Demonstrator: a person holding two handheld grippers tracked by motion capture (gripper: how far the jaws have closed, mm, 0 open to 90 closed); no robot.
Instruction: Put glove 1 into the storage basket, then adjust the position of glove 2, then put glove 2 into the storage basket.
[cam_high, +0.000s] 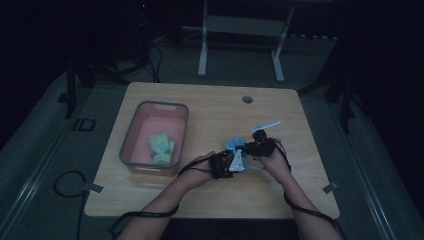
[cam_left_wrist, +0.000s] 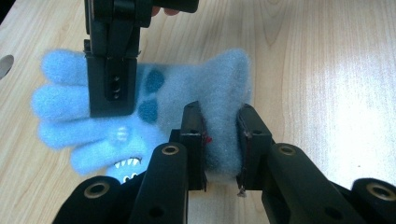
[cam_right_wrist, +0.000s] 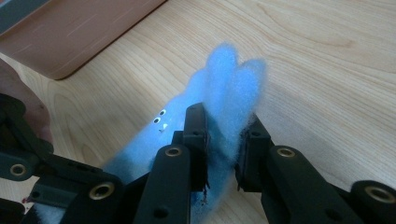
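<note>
Fuzzy blue glove: soft, light, floppy. Left gripper clamped on cuff, right gripper clamped on finger end. Best grip: bunched fabric.

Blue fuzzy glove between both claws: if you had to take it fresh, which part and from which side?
Probably the cuff end of the glove, coming from its open edge, away from the splayed fingers. There the fabric bunches into one thick fold; the left claw already pinches it so. The right claw squeezes the thinner finger end.
</note>
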